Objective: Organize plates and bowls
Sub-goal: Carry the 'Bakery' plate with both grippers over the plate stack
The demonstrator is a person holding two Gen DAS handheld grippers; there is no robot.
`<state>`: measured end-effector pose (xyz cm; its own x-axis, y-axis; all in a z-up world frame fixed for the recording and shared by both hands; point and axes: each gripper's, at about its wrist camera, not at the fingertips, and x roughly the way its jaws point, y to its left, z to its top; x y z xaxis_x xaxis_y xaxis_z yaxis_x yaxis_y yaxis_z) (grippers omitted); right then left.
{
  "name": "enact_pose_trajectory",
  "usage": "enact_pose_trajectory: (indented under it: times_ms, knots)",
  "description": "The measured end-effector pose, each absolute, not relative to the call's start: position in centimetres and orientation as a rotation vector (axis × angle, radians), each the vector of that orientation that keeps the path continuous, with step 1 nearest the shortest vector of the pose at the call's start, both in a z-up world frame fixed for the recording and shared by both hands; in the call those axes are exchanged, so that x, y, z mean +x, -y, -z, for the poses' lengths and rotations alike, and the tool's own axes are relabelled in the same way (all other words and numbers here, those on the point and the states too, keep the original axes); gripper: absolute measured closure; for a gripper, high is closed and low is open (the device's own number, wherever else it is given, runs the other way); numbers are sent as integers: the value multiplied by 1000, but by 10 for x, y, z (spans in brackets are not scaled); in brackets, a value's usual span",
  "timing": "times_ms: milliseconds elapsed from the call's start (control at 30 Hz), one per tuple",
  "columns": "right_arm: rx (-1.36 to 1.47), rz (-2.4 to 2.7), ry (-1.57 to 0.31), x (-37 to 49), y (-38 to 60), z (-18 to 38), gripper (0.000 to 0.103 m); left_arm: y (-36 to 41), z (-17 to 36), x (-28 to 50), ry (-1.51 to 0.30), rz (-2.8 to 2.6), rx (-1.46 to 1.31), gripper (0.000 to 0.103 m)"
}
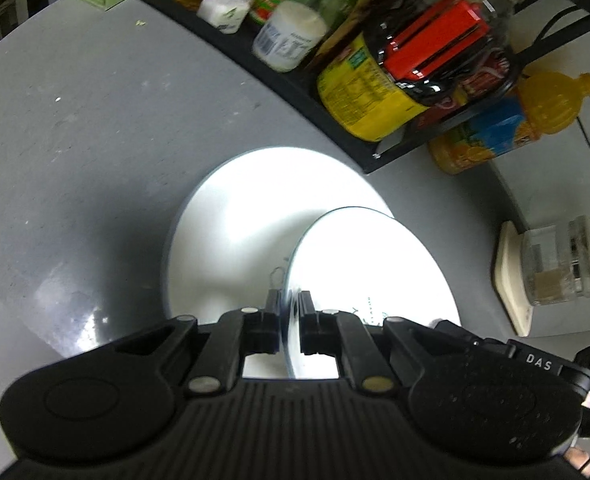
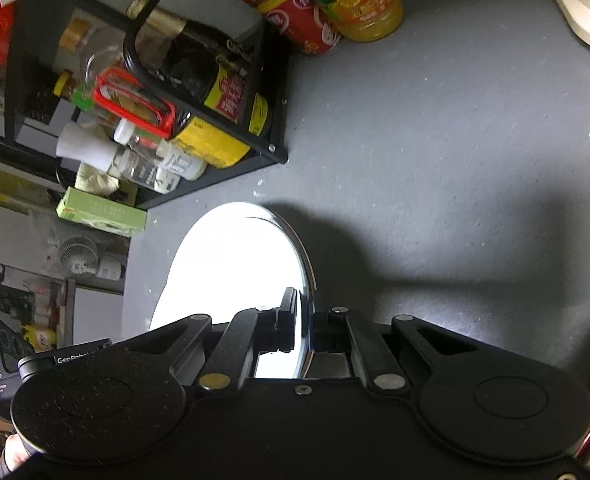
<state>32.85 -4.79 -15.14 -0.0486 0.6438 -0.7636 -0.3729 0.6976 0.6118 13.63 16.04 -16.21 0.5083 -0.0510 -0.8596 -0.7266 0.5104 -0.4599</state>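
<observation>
Holding: my left gripper (image 1: 289,312) pinches the rim of a small plate (image 1: 375,280), tilted over a larger plate (image 1: 247,216) lying on the grey table (image 1: 95,120)
Right gripper (image 2: 305,324): clamped on the edge of a white plate (image 2: 235,272), held on edge above the table; whether it is the same plate, I cannot tell
Risk: thin rim grips; a glazed edge could slip and chip the plate below
Clutter: black rack (image 1: 295,92) of bottles near; a wide swing could clip it

White letters "DAS" stood on the black housing of the left gripper (image 1: 289,312). In the right wrist view "GenRobot", partly cut off, stood on a black device (image 2: 65,356) beside the right gripper (image 2: 303,332), with "DAS" on the dark body below it. Labels on the rack's bottles were too blurred to read.
</observation>
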Motion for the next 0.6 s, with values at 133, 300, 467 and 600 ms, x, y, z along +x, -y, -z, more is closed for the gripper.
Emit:
enact_pose_trajectory:
  times_ms: [133,300,467,600]
  knots:
    - [215,-833,-1387,325,43,151,97,-164,169,135,-988,-504,-971,96]
    - [161,-820,-1371,322,34,149,97,-166,177,136,-1002,-508,-959,94]
    - [103,-810,-1356,318,26,147,97,-171,185,141,-1021,-512,-953,92]
    - [33,-808,-1336,314,16,145,97,-176,189,146,-1037,-516,-937,90]
